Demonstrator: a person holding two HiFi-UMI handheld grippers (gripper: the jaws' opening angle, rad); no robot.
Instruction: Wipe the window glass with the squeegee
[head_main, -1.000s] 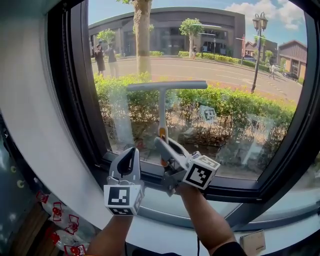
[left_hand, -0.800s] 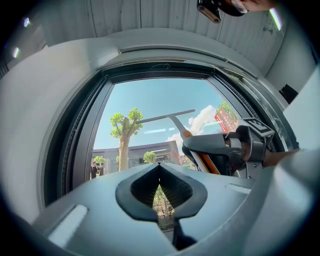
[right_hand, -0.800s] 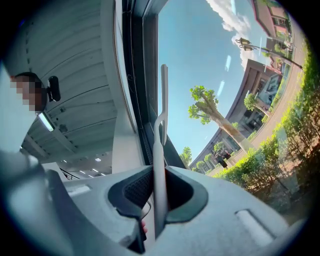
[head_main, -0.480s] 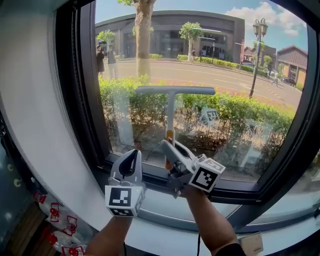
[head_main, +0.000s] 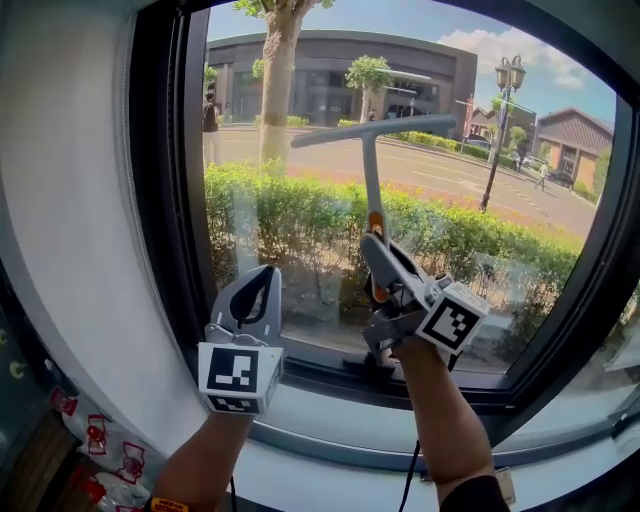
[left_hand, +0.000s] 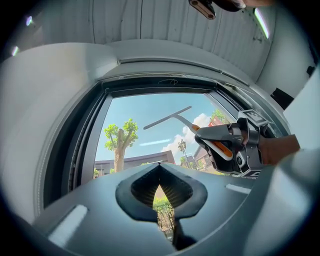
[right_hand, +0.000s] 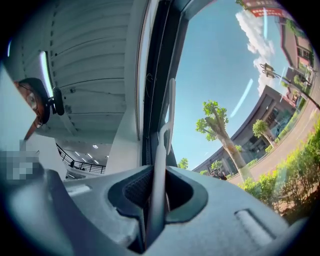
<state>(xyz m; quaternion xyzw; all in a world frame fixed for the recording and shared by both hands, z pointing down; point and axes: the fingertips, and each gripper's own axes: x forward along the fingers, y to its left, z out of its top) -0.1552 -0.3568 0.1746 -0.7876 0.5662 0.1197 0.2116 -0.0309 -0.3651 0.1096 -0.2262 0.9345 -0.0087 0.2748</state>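
Fingers on my right gripper (head_main: 378, 250) are clamped on the handle of the squeegee (head_main: 368, 175). Those on my left gripper (head_main: 262, 280) are closed on nothing, and it idles at lower left, beside the black window frame (head_main: 160, 200).

The window glass (head_main: 290, 210) fills most of the head view, and the squeegee stands up the middle of it. Its blade (head_main: 400, 127) sits at upper centre, right end higher than left. I can't tell whether the full edge is on the pane.

My biggest worry is that tilt: if only one end presses, a pull down would leave a streaky band. Next is the frame. A sideways drift could run a blade end into it and lift the rubber off the glass.

Smaller still, my hold is low on the handle, far from the blade. Hard pressure could twist the shaft between the fingers. Last, the idle left gripper could knock the frame if I lean in.
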